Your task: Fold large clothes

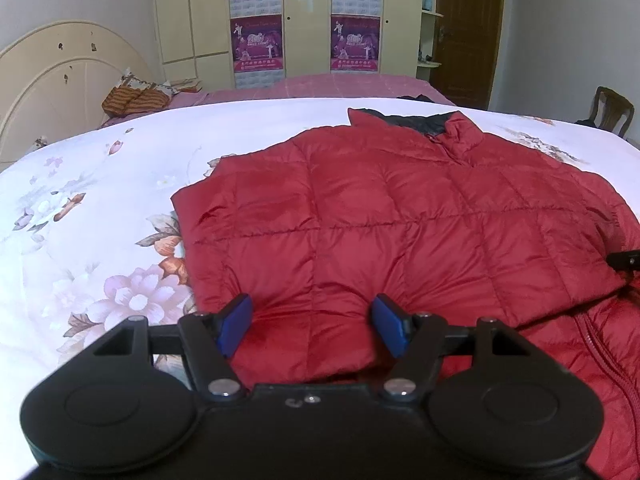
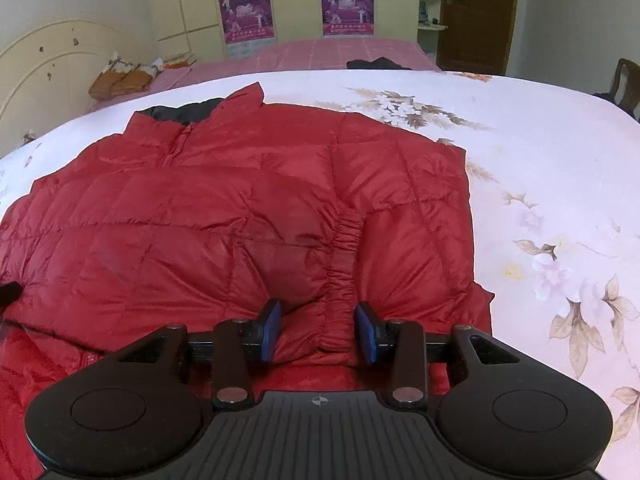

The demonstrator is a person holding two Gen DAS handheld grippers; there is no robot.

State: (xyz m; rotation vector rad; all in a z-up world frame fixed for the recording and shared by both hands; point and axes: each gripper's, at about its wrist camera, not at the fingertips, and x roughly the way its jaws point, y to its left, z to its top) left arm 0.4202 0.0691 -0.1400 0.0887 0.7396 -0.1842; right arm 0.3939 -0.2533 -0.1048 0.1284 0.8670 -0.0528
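A red quilted puffer jacket (image 1: 400,216) lies spread on the floral white bedspread (image 1: 100,200), with its collar (image 1: 460,132) at the far side. My left gripper (image 1: 313,322) is at the jacket's near left edge. Its blue pads (image 1: 236,320) are set wide and press into a puffy folded layer that fills the gap. In the right wrist view the jacket (image 2: 200,208) has a sleeve folded across it. My right gripper (image 2: 319,326) is shut on the bunched fabric beside the elastic cuff (image 2: 344,248). Creases run out from both pairs of pads.
The bedspread (image 2: 540,160) reaches out to the right of the jacket. Behind are a pink bed (image 1: 340,86) with a striped bag (image 1: 136,98) and a dark garment (image 2: 376,64), a cream headboard (image 1: 52,80), wardrobes (image 1: 304,20), a brown door (image 1: 468,20) and a chair (image 1: 612,108).
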